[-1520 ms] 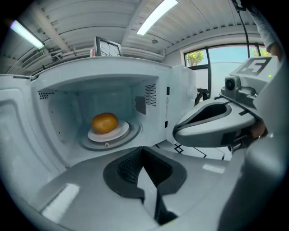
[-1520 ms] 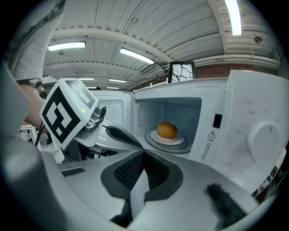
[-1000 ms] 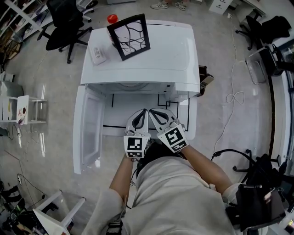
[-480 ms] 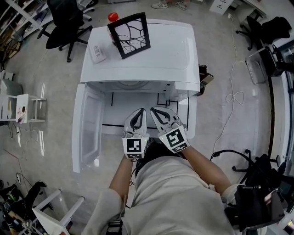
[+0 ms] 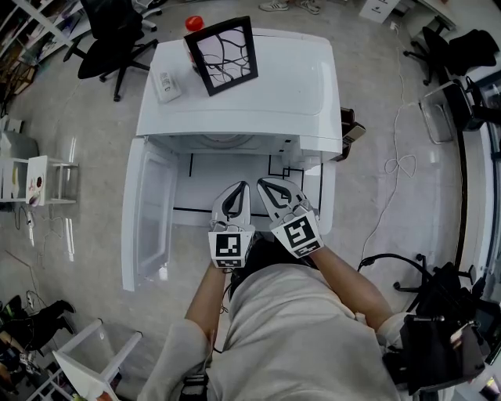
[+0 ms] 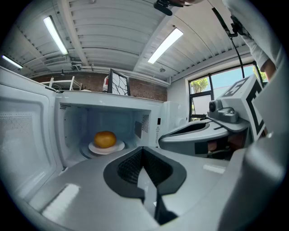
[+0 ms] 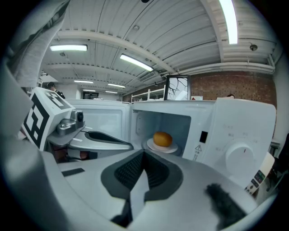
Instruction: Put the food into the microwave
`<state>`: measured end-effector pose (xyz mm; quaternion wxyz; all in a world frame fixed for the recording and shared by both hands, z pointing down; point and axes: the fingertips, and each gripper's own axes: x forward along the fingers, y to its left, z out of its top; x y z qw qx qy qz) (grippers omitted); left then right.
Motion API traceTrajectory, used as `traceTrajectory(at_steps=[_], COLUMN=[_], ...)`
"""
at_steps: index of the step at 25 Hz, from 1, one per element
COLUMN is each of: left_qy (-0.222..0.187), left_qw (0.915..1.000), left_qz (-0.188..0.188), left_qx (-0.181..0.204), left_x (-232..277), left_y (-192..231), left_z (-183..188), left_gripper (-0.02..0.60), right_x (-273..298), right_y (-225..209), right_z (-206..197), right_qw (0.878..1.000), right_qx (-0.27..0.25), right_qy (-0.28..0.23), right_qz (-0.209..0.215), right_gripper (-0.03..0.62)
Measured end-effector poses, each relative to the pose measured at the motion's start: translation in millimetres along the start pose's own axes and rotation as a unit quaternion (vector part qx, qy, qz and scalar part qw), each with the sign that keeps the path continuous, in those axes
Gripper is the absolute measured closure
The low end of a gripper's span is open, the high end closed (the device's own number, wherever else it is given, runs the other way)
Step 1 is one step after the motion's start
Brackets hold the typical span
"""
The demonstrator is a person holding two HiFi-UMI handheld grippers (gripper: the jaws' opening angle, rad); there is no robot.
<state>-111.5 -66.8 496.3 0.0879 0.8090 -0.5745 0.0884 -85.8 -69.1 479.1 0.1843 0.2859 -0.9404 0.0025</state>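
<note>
An orange round piece of food (image 6: pixel 104 139) lies on a white plate (image 6: pixel 107 147) inside the open white microwave (image 5: pixel 235 94). The right gripper view shows the same food (image 7: pixel 162 138) and plate (image 7: pixel 161 147) in the cavity. My left gripper (image 5: pixel 239 189) and right gripper (image 5: pixel 268 186) hover side by side just in front of the opening, apart from the food. The left gripper (image 6: pixel 142 149) is shut with nothing between its jaws. The right gripper (image 7: pixel 143 152) is likewise shut and empty. From above, the cavity's inside is hidden.
The microwave door (image 5: pixel 147 215) hangs open to the left. On top stand a black picture frame (image 5: pixel 221 55), a white device (image 5: pixel 166 86) and a red object (image 5: pixel 192 23). The dial panel (image 7: pixel 240 158) is at right. An office chair (image 5: pixel 109 39) and cables (image 5: pixel 399 164) lie around.
Both grippers keep their places in front of the microwave; only the head view has shifted slightly.
</note>
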Motion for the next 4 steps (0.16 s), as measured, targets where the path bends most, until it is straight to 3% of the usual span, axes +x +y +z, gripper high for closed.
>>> traceTrajectory(at_steps=[4], left_qy=[0.0], left_qw=[1.0], left_qz=[0.001], left_qx=[0.0], left_x=[0.8], left_y=[1.7], left_z=[0.7], left_gripper=[0.574], right_x=[-0.1], right_y=[-0.1], right_z=[-0.5], right_qw=[1.0], right_qx=[-0.001], right_qy=[0.0], right_qz=[-0.001], right_gripper=[0.583])
